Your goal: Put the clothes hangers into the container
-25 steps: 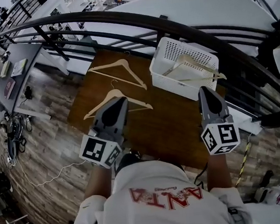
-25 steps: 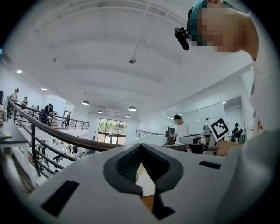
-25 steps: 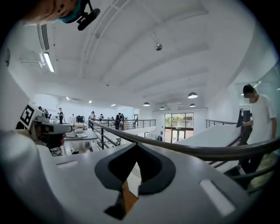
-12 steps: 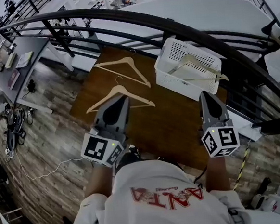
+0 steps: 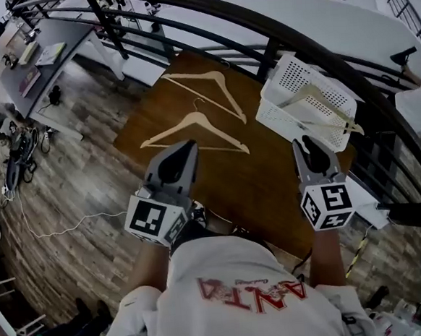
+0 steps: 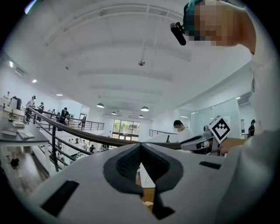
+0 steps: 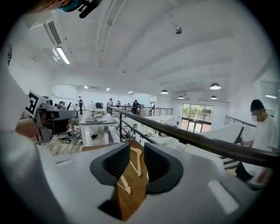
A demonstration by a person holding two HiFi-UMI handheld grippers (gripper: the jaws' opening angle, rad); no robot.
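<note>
Right claw: jaws have just been opening and now stand apart with nothing between them; through the gap only the table and the loose hangers show. It hangs just short of the basket, on the person's side of it, tipped a bit down. Left claw: clenched, jaw tips meeting, empty, pointing level, well left of the basket. Outward from there, the near hanger lies flat on the table left of the basket, just ahead of the left claw's tip in the head view and not touched. The far hanger lies flat too, left of the basket and farther from the person, apart from the near one. One hanger, the binned hanger, is already in the basket, lying slanted across it with one end poking over the right rim. The basket sits at the table's far right corner against the railing. Progress, as I judge it: one of three done, two left, neither gripped yet. Likely next is a reach for the near hanger, but which claw takes it I cannot tell.
</note>
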